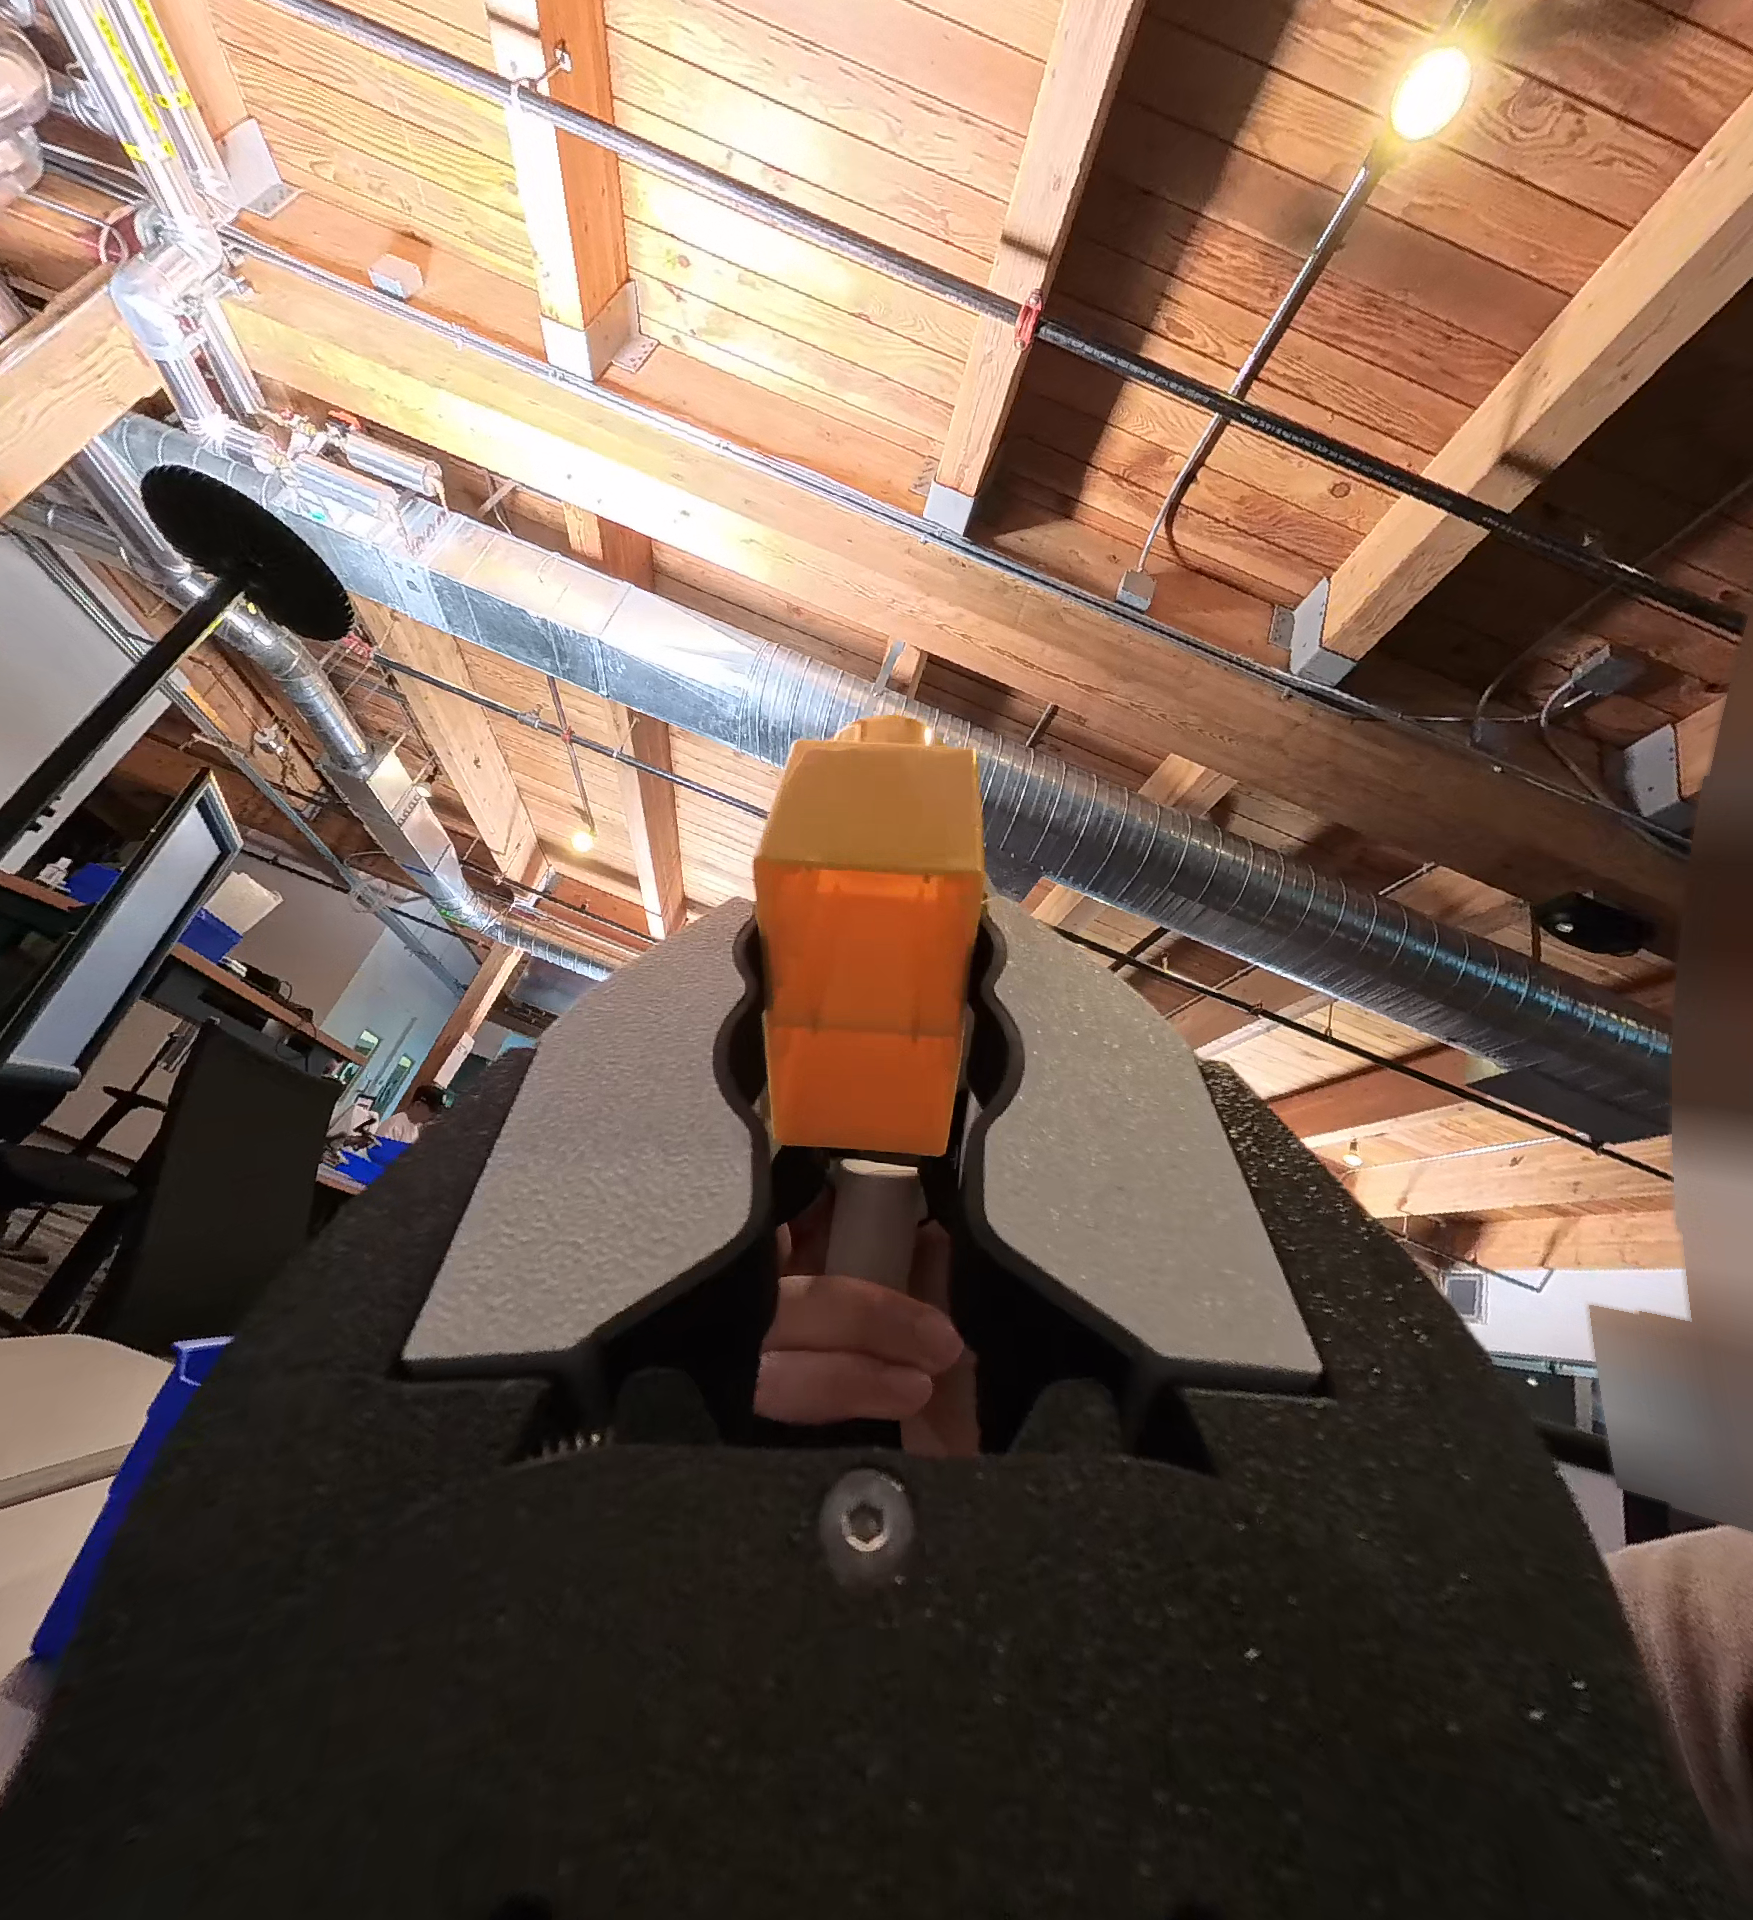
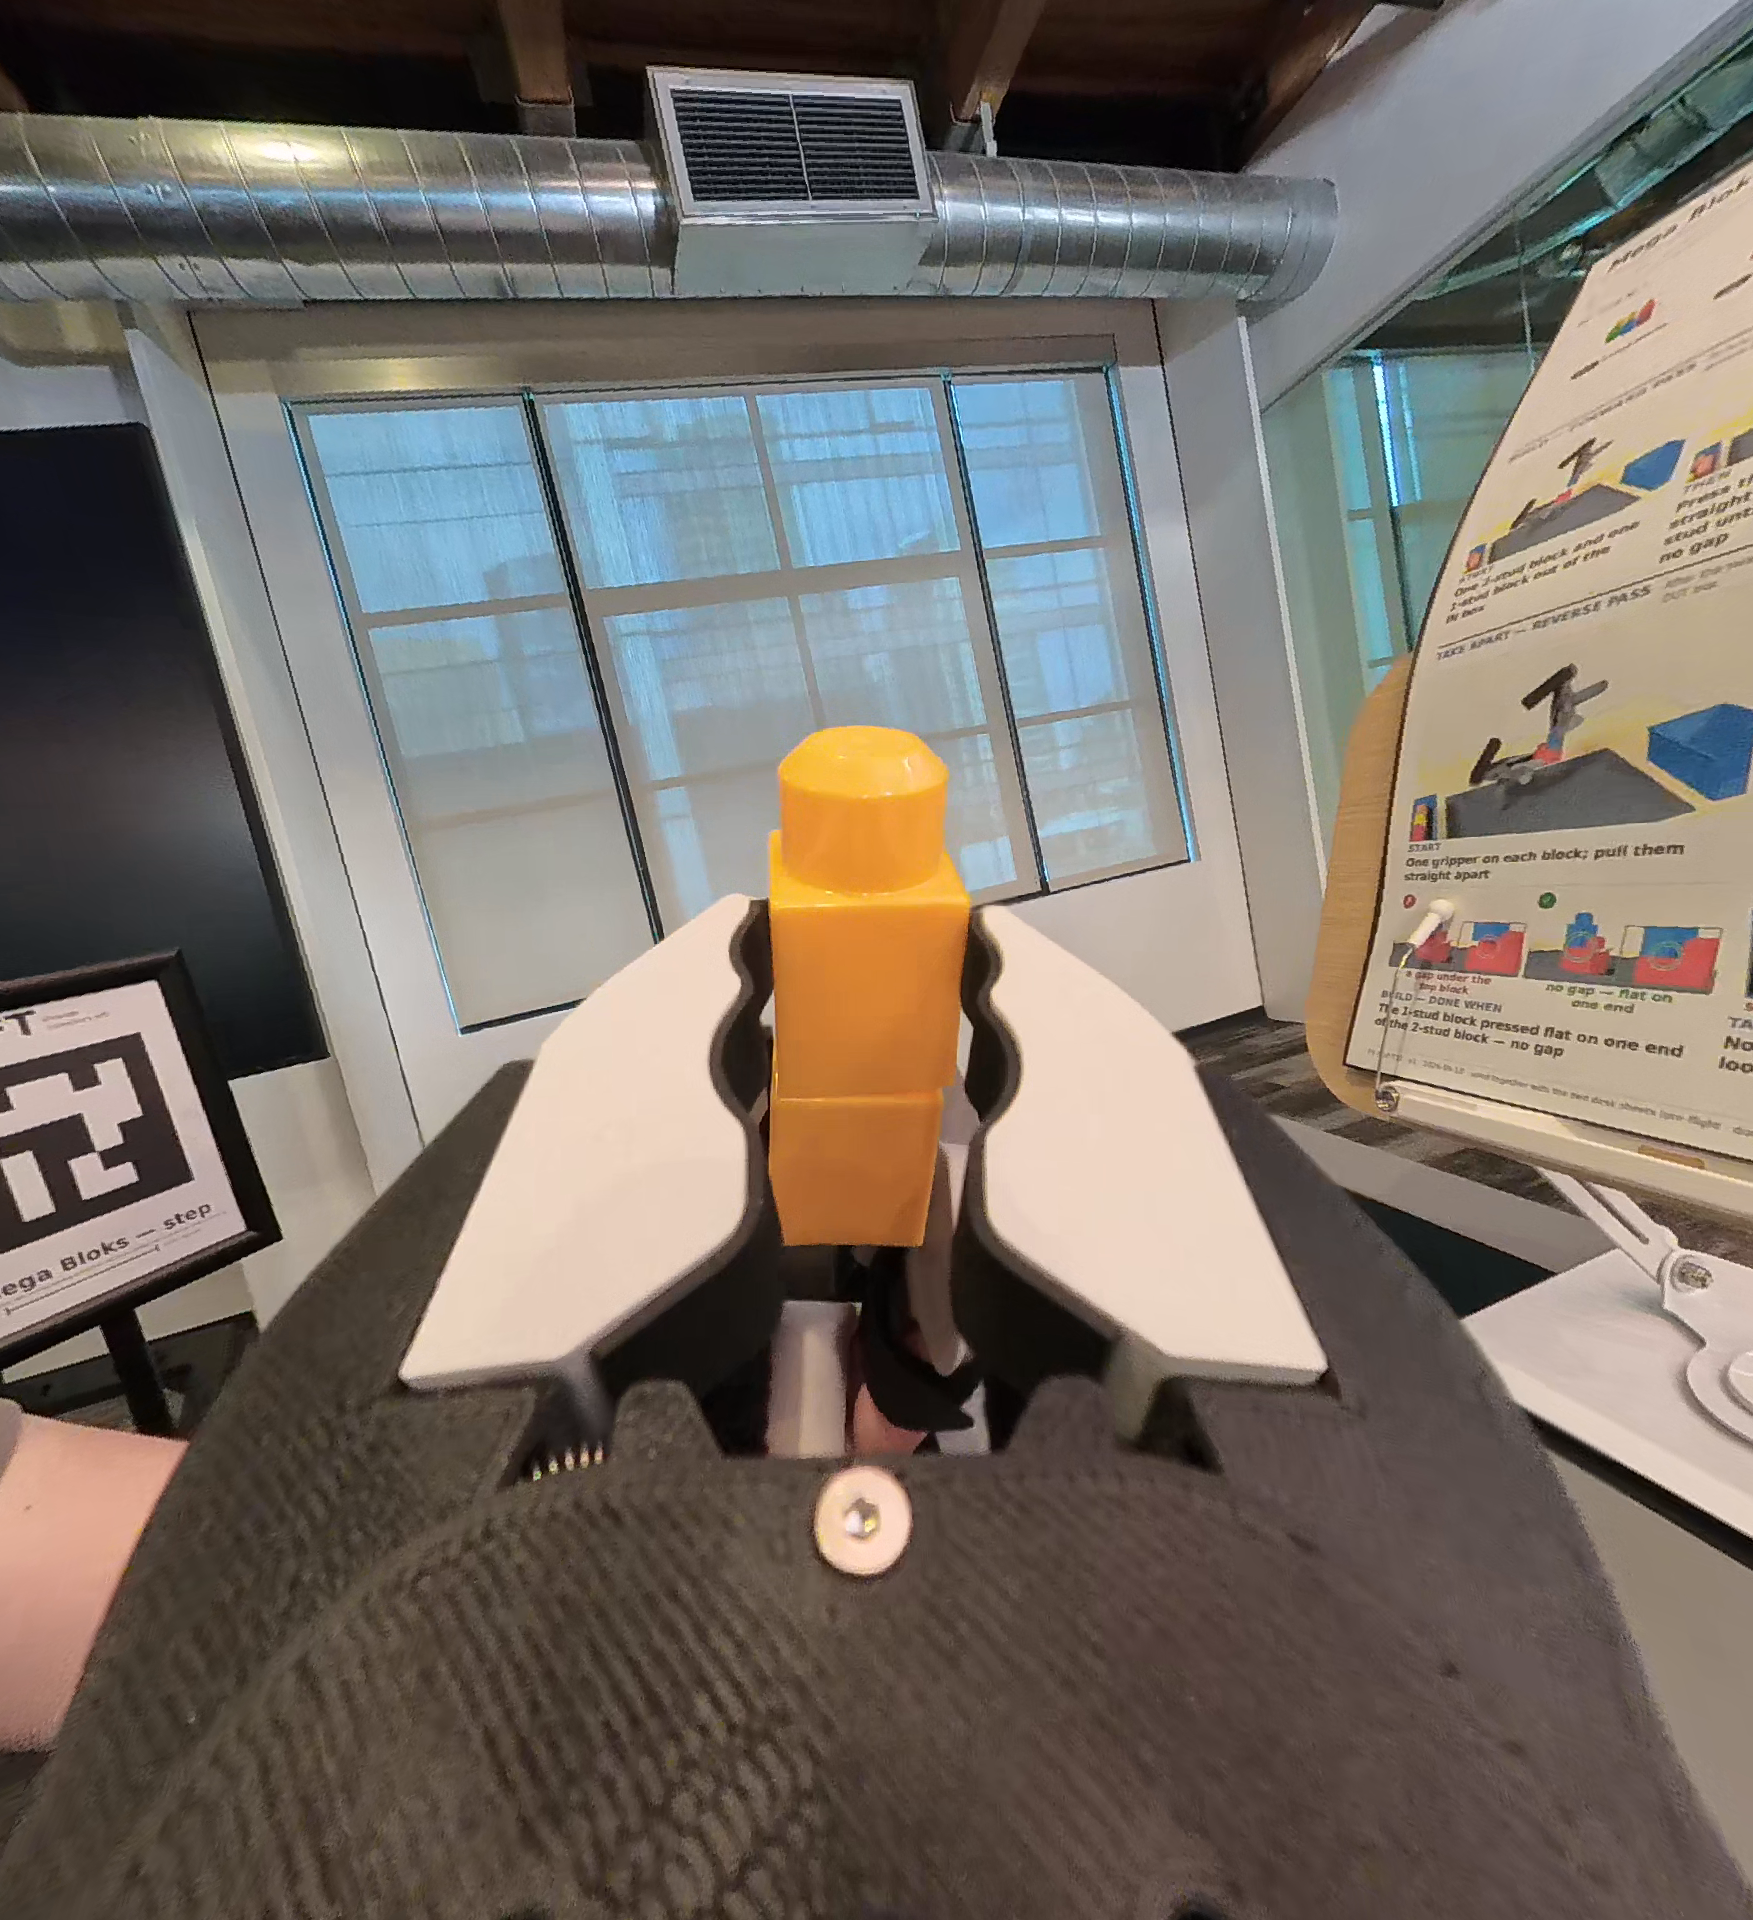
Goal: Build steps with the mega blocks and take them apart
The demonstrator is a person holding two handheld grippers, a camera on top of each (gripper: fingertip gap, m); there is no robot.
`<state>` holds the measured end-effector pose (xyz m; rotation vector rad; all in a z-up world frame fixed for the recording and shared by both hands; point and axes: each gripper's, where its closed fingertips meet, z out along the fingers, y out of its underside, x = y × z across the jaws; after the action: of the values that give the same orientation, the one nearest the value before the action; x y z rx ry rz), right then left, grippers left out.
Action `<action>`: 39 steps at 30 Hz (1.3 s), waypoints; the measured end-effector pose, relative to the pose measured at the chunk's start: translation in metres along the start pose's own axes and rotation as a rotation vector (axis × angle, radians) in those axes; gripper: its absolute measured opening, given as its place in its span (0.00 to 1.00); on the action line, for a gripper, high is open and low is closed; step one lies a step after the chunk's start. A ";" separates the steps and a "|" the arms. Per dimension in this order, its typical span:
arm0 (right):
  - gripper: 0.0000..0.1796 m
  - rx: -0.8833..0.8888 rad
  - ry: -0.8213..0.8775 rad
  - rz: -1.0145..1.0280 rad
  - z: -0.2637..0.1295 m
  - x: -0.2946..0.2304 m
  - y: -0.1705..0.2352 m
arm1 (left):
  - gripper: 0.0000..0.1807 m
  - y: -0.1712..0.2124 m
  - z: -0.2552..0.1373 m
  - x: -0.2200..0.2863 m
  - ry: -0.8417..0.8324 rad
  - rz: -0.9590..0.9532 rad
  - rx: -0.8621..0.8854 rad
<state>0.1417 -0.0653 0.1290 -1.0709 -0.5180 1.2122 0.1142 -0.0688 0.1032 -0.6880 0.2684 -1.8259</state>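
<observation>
The left gripper (image 1: 867,997) is clamping an orange block (image 1: 867,987) between its wavy fingers (image 1: 643,1122), pointing it up at the wooden ceiling (image 1: 851,260), below a silver duct (image 1: 1163,831). The right gripper (image 2: 864,1039) is squeezing a yellow-orange block (image 2: 861,997), stud outermost, before the window (image 2: 726,644); an instruction board (image 2: 1630,727) is standing right of that block.

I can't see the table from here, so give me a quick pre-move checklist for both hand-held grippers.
1. Left hand-held gripper shut on an orange block: ok.
2. Right hand-held gripper shut on an orange block: ok.
3. Right block's stud points away from the camera: ok.
4. Each block sits centred between the fingers: ok.
5. Work surface and other blocks in view: not ok.
6. Whether the two blocks are joined: cannot tell.
</observation>
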 end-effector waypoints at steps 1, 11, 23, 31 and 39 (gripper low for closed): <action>0.20 -0.002 0.000 -0.006 0.000 0.000 0.000 | 0.20 0.000 0.000 0.000 0.001 -0.003 -0.001; 0.20 -0.046 0.007 -0.017 0.003 0.001 0.000 | 0.20 -0.004 -0.001 -0.001 0.000 -0.034 0.044; 0.28 -0.175 0.039 0.025 0.012 0.004 0.025 | 0.20 -0.027 -0.006 -0.001 0.018 -0.088 0.169; 0.20 -0.285 -0.079 0.065 0.013 -0.005 0.039 | 0.20 -0.018 0.003 0.003 0.036 0.087 -0.073; 0.20 -0.544 -0.154 0.047 -0.014 0.003 0.032 | 0.29 0.000 -0.017 -0.010 -0.061 0.347 -0.778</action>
<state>0.1387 -0.0686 0.0941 -1.4566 -0.9847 1.2315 0.1069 -0.0620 0.0860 -1.1407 1.0212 -1.3349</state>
